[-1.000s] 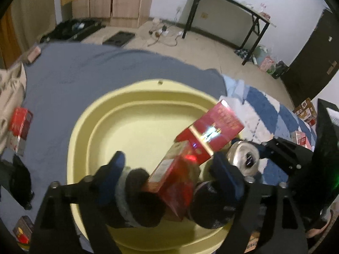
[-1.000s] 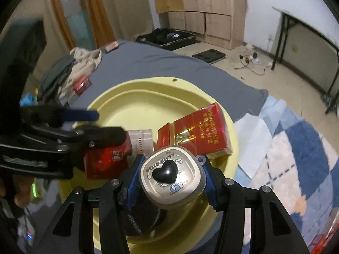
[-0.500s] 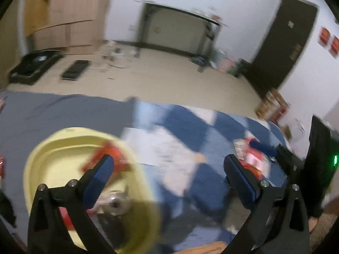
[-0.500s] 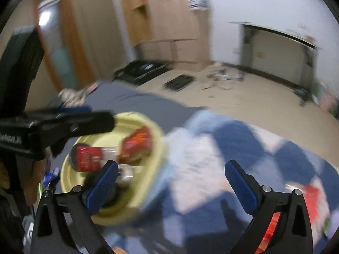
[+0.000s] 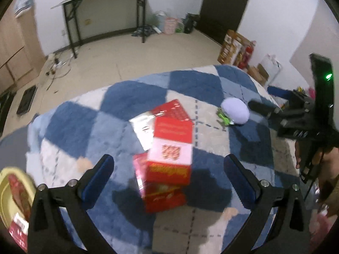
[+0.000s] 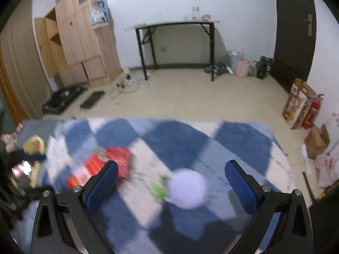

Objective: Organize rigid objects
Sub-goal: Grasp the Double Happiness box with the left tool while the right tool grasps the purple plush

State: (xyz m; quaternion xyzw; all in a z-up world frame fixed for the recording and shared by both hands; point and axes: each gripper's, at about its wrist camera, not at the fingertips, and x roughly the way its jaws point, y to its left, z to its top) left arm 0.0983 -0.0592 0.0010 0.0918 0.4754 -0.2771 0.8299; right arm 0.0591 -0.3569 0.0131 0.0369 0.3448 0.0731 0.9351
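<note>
My left gripper [image 5: 169, 175] is open and empty above a pile of red boxes [image 5: 169, 148] on the blue and white checked blanket [image 5: 84, 122]. My right gripper [image 6: 171, 182] is open and empty above a pale lilac round object [image 6: 188, 190] with a small green thing [image 6: 159, 190] beside it. The lilac object [image 5: 235, 111] and my right gripper [image 5: 267, 99] also show in the left wrist view. The yellow basin [image 5: 6, 188] holds red boxes at the far left. In the right wrist view, the red boxes [image 6: 101, 165] and the basin [image 6: 36, 146] lie to the left, blurred.
The blanket's far edge drops to a beige floor. A black-legged table [image 6: 175, 42], a wooden cabinet [image 6: 78, 42] and a dark door [image 6: 294, 27] stand at the walls. Boxes and bags [image 6: 300, 103] sit on the floor to the right.
Both grippers let go of their objects in the yellow basin, opened, and swung right over the checked blanket. The left now faces the red boxes, the right the lilac object.
</note>
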